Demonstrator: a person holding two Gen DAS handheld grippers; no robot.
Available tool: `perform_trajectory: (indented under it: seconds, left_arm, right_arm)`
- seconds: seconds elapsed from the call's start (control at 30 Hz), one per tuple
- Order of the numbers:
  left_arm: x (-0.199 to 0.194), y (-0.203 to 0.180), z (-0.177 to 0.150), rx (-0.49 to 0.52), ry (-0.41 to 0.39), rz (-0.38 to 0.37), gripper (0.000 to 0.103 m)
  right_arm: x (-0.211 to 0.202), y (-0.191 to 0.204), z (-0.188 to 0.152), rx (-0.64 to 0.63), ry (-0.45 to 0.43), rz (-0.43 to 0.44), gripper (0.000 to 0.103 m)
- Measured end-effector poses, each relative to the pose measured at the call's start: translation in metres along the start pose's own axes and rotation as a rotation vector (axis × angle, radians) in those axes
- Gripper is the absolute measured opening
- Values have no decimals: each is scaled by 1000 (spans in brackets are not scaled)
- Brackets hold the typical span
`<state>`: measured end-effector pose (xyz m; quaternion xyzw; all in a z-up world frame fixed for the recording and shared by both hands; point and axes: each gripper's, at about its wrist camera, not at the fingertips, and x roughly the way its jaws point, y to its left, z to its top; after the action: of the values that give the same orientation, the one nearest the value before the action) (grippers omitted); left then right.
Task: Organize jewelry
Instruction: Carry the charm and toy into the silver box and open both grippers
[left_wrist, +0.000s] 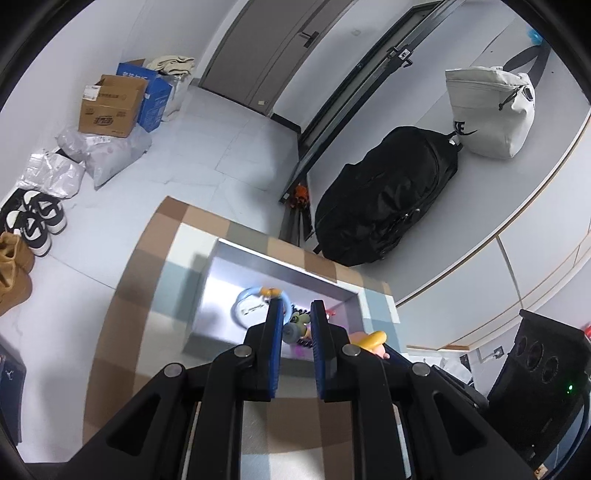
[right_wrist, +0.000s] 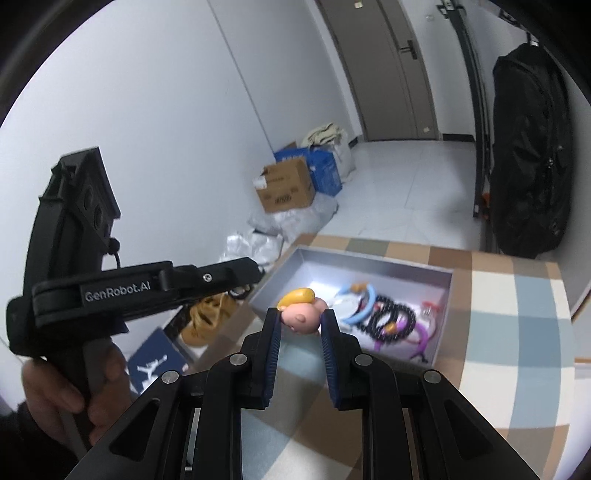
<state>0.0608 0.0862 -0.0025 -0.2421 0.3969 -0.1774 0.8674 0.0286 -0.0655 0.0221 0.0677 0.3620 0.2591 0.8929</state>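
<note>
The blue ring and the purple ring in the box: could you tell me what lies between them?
A black bead bracelet lies between the blue ring and purple ring, seen in the right wrist view.

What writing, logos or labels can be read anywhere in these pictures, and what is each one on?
"GenRobot.AI": white letters on the side of the left gripper.
"KE" above a swoosh: partly hidden lettering on the white bag.
Jumping-figure logo, no words: on the dark blue item on the floor.
Brown cardboard box: print and label too blurred to read.
Blue box: white print too small to read.
</note>
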Motion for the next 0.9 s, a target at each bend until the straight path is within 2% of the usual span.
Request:
perform_trajectory:
  seconds: [0.6, 0.9]
  left_arm:
    - [45, -5, 15, -22, 74, 2, 10]
    - [67, -6, 14, -49, 149, 6, 10]
  right_arm:
    - [27, -61, 17, 158, 39, 6, 21]
    - [34, -80, 13, 233, 79, -10, 21]
